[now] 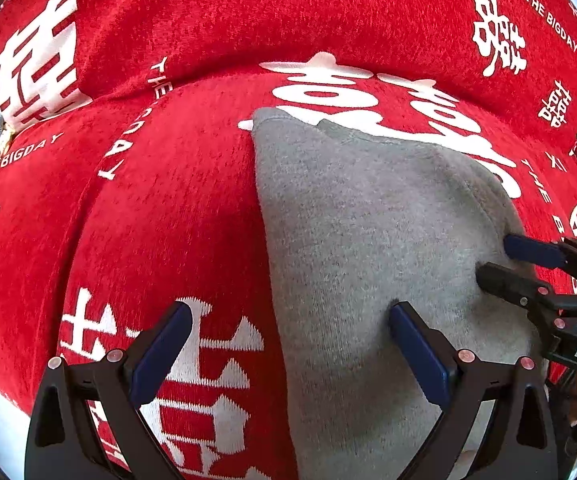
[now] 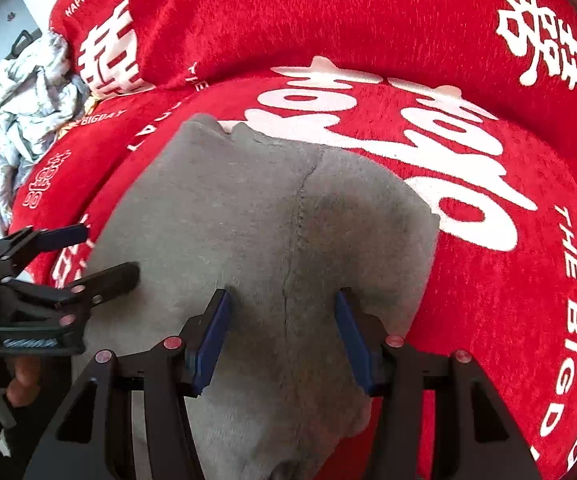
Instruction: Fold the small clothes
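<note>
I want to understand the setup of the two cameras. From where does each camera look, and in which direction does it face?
Left wrist: sits on the left gripper, faces down over the grey garment's left edge; its own open fingers and the right gripper show.
Right wrist: sits on the right gripper, faces down at the garment's middle seam; its open fingers, the left gripper and a hand show.
Shared: the garment, the red blanket, both grippers.

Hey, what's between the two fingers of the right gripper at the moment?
In the right wrist view, the grey garment lies flat between the open right gripper fingers, its dark seam running down the middle; nothing else is there.
</note>
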Available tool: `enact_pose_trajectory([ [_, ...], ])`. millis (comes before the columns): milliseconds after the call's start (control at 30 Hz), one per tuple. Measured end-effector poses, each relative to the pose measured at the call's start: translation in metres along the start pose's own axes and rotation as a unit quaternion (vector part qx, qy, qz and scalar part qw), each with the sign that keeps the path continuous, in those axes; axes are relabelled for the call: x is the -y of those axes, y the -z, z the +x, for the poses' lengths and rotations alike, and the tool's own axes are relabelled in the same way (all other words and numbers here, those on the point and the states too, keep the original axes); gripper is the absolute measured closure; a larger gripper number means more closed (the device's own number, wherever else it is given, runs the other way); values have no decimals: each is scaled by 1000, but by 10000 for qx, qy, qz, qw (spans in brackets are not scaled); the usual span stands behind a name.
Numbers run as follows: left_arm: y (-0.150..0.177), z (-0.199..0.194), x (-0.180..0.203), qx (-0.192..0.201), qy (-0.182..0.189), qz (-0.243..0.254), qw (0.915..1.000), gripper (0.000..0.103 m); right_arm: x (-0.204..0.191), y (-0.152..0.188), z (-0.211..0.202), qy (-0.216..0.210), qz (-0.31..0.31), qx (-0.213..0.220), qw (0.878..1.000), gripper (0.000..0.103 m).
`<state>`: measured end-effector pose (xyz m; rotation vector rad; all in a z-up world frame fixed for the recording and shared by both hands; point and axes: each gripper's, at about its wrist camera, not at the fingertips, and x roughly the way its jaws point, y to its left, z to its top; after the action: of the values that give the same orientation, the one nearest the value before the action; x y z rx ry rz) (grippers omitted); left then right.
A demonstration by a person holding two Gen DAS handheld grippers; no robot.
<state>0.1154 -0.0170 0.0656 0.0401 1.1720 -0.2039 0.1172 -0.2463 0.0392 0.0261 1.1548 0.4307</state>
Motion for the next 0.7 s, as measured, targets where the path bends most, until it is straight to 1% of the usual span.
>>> enact_pose_trajectory([
  [200,-5,7,1,-53,74,-32,10000,3,-3,-3,2,79,-143,-20,9999,40],
  [333,-11,9,3,-70,64,15,10000,3,-2,-3,2,79,-107,-10,9999,40],
  [400,-16,4,0,6,41,-43,10000,3,-3,-6,-2,143,-69,-23,9999,40],
  [467,-23,0,-4,126,-38,-144,9998,3,-5,-8,-13,130,-34,154,9998,40],
  [567,-35,8,-14,1,-74,-289,9996,3,-6,-15,-19,142,-76,275,9995,40],
  [633,-42,17,-17,-94,-7,-358,9993,3,-7,-20,-15,221,-133,237,9994,40],
  [700,-46,21,-13,-101,-71,-299,9995,3,-5,-25,-5,276,-143,122,9994,40],
])
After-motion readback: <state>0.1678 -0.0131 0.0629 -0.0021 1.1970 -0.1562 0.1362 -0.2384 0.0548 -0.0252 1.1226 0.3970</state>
